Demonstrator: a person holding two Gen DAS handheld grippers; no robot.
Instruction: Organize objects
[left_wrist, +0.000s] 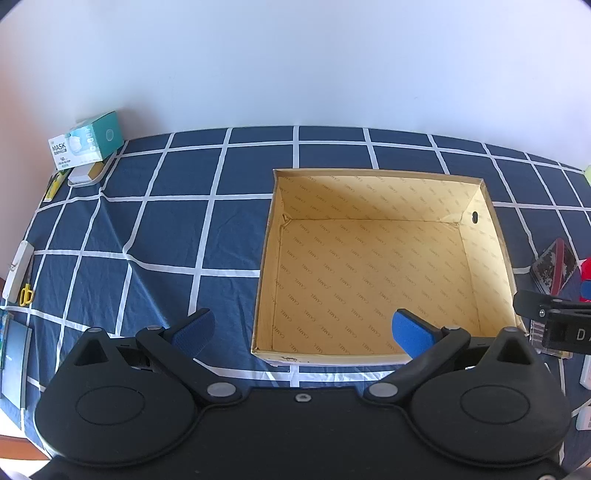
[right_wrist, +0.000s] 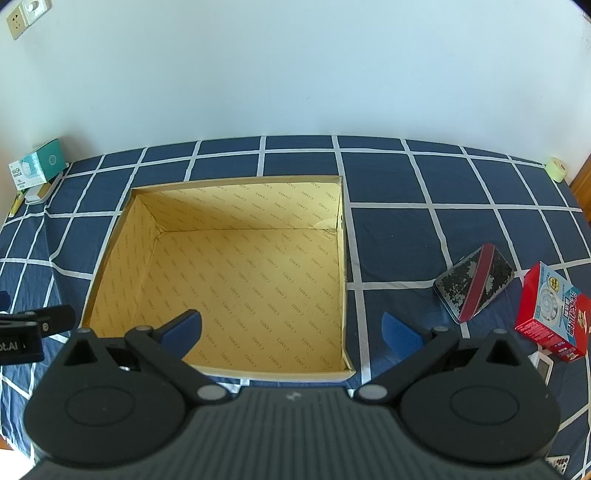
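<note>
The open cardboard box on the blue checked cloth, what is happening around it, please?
A person holds two grippers above the table, both open and empty. The left gripper and the right gripper point down at the open yellow-lined cardboard box, which has nothing in it yet. Things to sort lie around it: a speckled flat tin with a red band and a red printed carton on the right, a teal mask box at the far left. Nothing is picked up yet.

A matt cardboard box (right_wrist: 236, 280), printed inside, is set on creased checked cloth (right_wrist: 406, 229); right of the box, a glossy tin (right_wrist: 474, 282) and printed carton (right_wrist: 550, 314) are seen.
</note>
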